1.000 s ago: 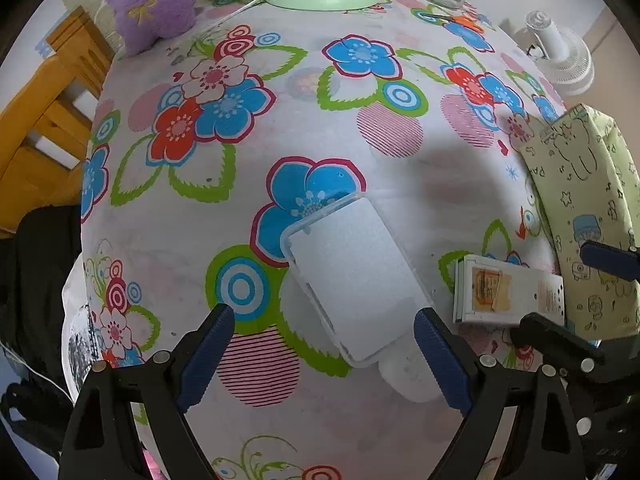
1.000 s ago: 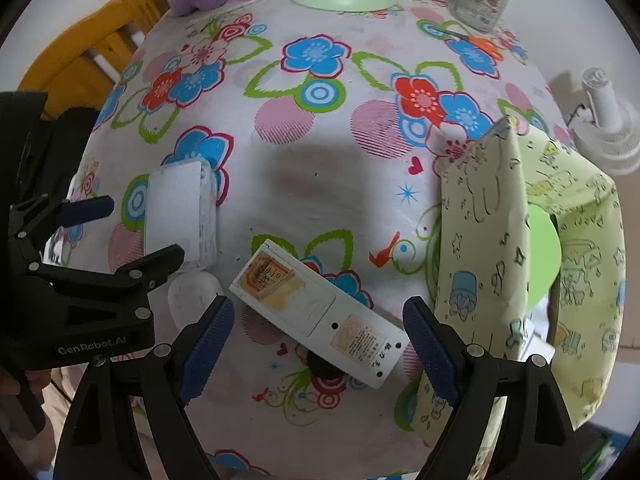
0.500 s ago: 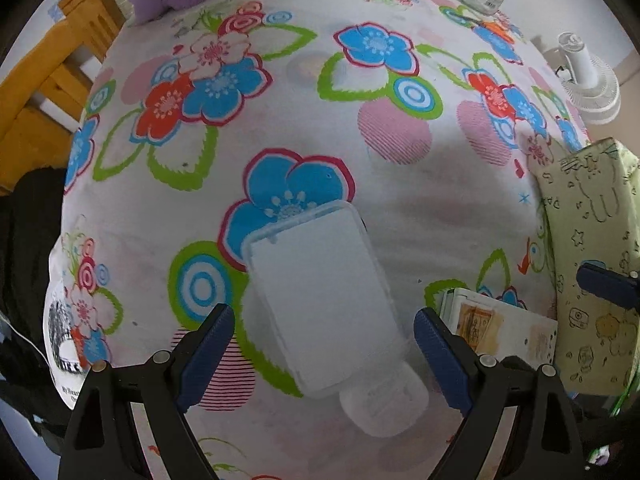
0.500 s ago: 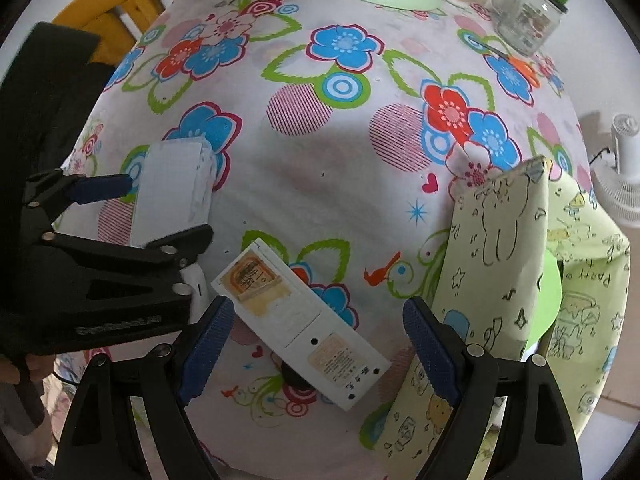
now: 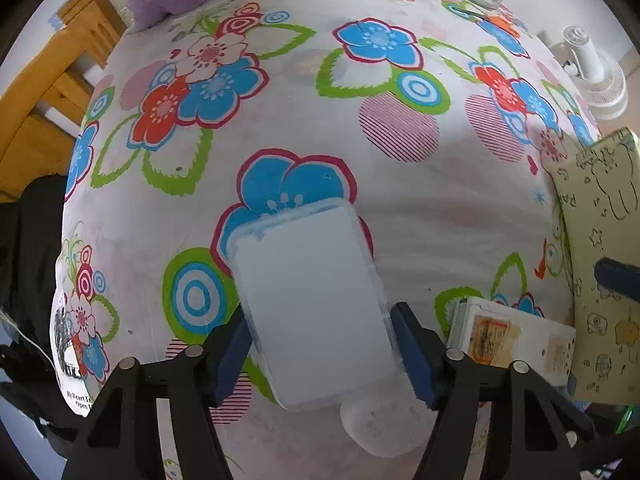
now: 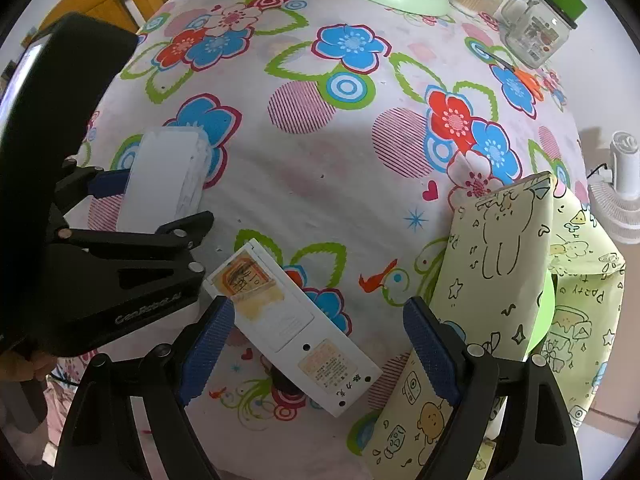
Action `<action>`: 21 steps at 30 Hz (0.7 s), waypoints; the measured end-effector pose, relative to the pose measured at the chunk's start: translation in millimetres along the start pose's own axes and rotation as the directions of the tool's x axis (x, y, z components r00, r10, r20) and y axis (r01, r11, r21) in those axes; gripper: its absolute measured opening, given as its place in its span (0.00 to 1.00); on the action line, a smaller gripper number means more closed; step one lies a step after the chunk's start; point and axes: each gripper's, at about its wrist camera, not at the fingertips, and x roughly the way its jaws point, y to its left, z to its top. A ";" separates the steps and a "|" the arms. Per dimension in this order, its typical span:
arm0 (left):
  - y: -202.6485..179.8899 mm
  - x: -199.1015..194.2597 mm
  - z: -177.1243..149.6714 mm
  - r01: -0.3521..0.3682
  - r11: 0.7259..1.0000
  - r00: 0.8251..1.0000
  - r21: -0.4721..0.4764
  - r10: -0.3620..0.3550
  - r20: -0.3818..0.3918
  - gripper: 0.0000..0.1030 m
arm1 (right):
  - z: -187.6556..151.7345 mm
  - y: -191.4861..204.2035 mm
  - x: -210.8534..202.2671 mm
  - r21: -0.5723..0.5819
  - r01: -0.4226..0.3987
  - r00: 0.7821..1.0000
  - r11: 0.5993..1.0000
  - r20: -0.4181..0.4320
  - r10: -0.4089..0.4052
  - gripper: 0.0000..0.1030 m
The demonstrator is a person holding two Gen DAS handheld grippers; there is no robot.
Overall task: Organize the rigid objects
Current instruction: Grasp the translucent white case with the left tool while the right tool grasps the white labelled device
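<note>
On the flowered tablecloth (image 5: 400,208), the left gripper (image 5: 320,354) is closing its blue pads on the long sides of a frosted, round-cornered plastic box (image 5: 316,312); its near end hides a pale round lid (image 5: 380,428). Right of it, the right gripper (image 6: 320,354) hangs wide open over a flat white remote (image 6: 292,332), pads clear. The yellow-green fabric bin (image 6: 500,248) is cut off at the right edge.
</note>
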 end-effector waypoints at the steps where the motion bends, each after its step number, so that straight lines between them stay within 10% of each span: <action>1: 0.3 -0.6 -1.2 0.006 1.000 1.000 0.011 -0.006 0.004 0.65 | 0.5 0.0 0.1 0.002 0.005 1.000 1.000 0.000 -0.005 0.86; 21: 39.8 -14.8 -62.5 0.007 0.996 1.000 0.092 -0.007 0.007 0.61 | 1.5 11.1 11.8 0.083 -0.030 0.999 0.996 -0.016 0.031 0.86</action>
